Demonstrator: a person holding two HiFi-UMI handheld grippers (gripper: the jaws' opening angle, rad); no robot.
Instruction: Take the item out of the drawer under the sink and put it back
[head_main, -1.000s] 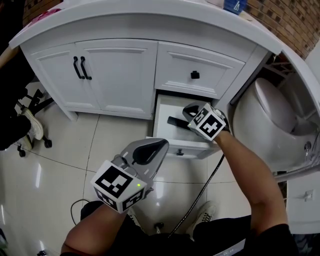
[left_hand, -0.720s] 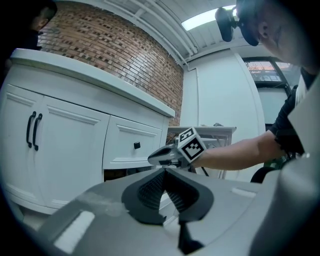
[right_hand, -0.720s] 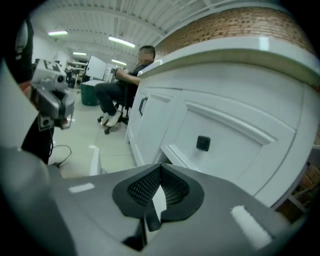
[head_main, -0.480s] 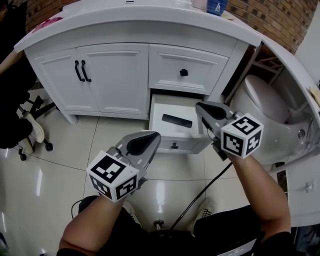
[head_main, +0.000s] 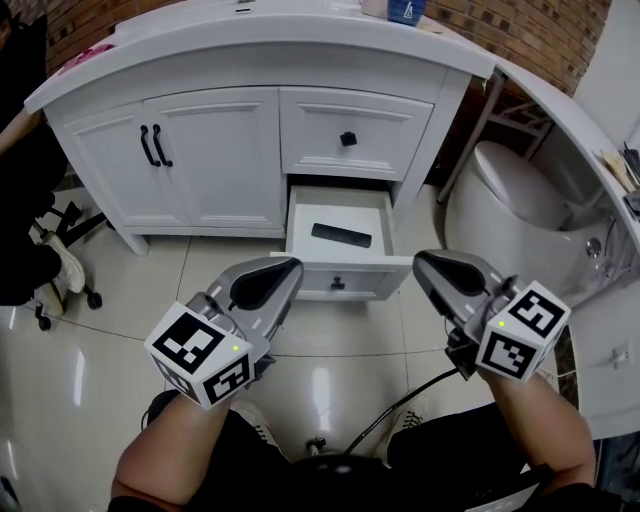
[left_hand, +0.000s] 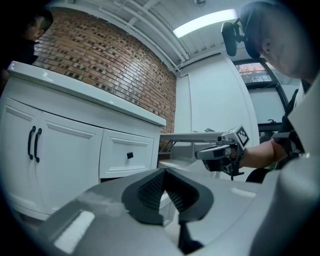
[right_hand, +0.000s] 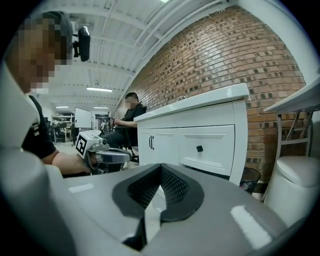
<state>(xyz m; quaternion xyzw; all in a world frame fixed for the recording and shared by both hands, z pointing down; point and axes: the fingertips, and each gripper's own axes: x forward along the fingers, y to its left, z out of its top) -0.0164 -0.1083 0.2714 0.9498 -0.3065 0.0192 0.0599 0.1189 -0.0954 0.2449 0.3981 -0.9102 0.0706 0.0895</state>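
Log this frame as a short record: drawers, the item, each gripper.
lower drawer: pulled open
upper drawer: closed
item: black flat item lying inside the lower drawer, nothing touching it
left gripper: jaws together, empty, short of the drawer front
right gripper: jaws together, empty, off the drawer's right front corner

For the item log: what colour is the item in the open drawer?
Black: the item shows best in the head view.
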